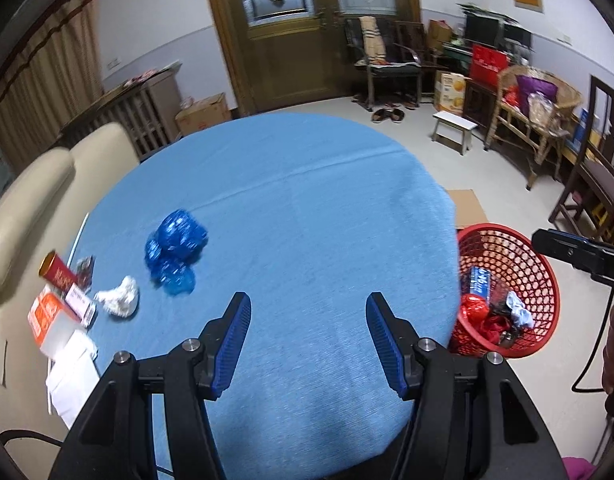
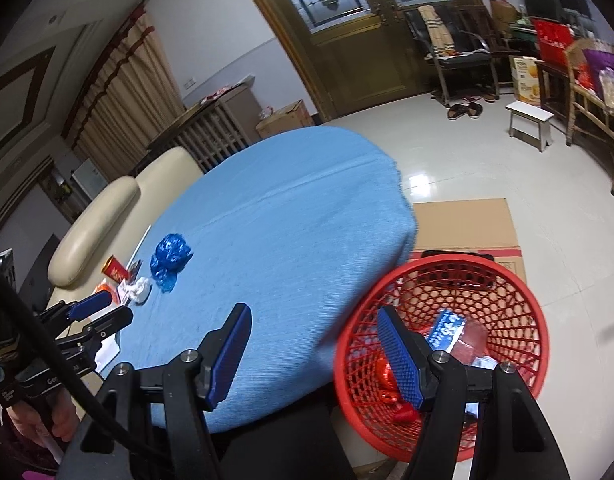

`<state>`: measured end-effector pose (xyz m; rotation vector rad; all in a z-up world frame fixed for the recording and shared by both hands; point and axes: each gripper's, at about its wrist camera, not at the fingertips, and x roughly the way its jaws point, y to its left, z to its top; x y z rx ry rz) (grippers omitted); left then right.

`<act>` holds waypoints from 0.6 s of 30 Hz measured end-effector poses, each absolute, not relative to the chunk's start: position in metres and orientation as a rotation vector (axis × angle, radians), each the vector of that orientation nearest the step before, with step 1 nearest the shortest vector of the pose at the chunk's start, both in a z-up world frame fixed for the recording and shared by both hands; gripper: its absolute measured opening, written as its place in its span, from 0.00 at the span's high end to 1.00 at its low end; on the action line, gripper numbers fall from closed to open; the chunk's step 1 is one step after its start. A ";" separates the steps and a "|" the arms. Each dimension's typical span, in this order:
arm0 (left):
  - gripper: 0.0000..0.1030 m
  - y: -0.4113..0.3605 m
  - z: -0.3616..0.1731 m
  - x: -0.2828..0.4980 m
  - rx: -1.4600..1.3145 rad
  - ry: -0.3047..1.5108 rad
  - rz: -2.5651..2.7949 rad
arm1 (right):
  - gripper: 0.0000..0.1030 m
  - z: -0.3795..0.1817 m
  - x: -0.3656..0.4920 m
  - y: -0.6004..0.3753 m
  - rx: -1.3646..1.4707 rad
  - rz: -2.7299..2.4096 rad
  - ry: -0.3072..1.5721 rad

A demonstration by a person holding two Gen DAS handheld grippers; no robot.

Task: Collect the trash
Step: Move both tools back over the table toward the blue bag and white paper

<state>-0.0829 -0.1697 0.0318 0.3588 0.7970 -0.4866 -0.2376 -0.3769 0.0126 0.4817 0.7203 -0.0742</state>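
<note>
The left gripper (image 1: 309, 344) stood with its jaws apart and nothing between them, only bare blue cloth showing through the gap, which suggested it was free to fetch another piece. The right gripper (image 2: 313, 354) was likewise parted and empty; its one finger hung over the cloth and the other over the mouth of the red basket (image 2: 523, 304), a pose that read as a hand with nothing left to carry.

The red basket stood on the floor hard against the edge of the round table (image 1: 307, 208), probably so that trash could be dropped straight off the side. It already held a blue-and-white packet (image 1: 480, 281), red foil scraps (image 1: 476, 307) and a pale crumpled bit.

Well across the table from the basket, near the far edge, lay the uncollected trash: a crumpled blue wrapper (image 1: 175, 252) and, just beside it on the side away from the basket, a white paper wad (image 1: 121, 298). Farther from the basket again sat a red tube (image 1: 58, 274) and small boxes (image 1: 47, 316), whether trash I could not tell.
</note>
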 end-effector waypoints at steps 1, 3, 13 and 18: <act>0.41 -0.164 0.031 -0.080 0.348 0.802 -0.476 | 0.33 0.013 -0.234 -0.372 0.475 -0.066 0.726; 0.41 -0.152 0.029 -0.075 0.326 0.812 -0.451 | 0.33 0.013 -0.229 -0.364 0.462 -0.053 0.735; 0.41 -0.086 0.020 -0.053 0.220 0.854 -0.322 | 0.33 0.007 -0.197 -0.317 0.404 0.021 0.799; 0.41 -0.056 0.020 -0.045 0.184 0.849 -0.262 | 0.33 0.004 -0.180 -0.293 0.377 0.067 0.829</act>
